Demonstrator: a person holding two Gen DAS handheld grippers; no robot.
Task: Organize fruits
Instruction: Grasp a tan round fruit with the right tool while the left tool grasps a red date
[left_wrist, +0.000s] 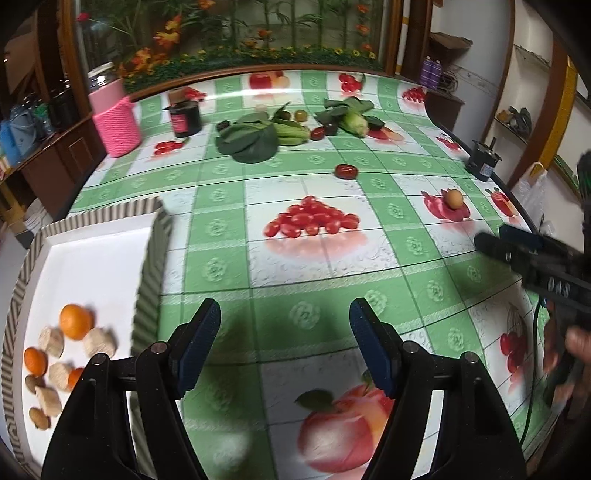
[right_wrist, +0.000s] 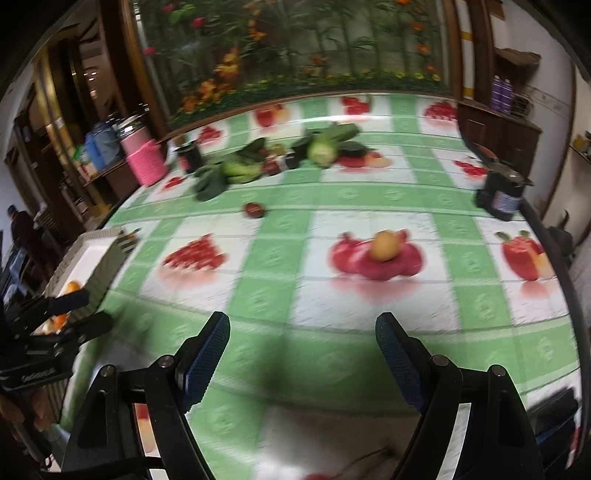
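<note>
The small round tan-orange fruit lies straight ahead of the right gripper, whose jaws gape empty. The left gripper (also open, holding nothing) sits farther off, with the white tray with striped rim at its left.

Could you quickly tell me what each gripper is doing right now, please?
Left gripper: open, holding nothing.
Right gripper: open, holding nothing.

Left gripper and right gripper both gape, empty
</note>
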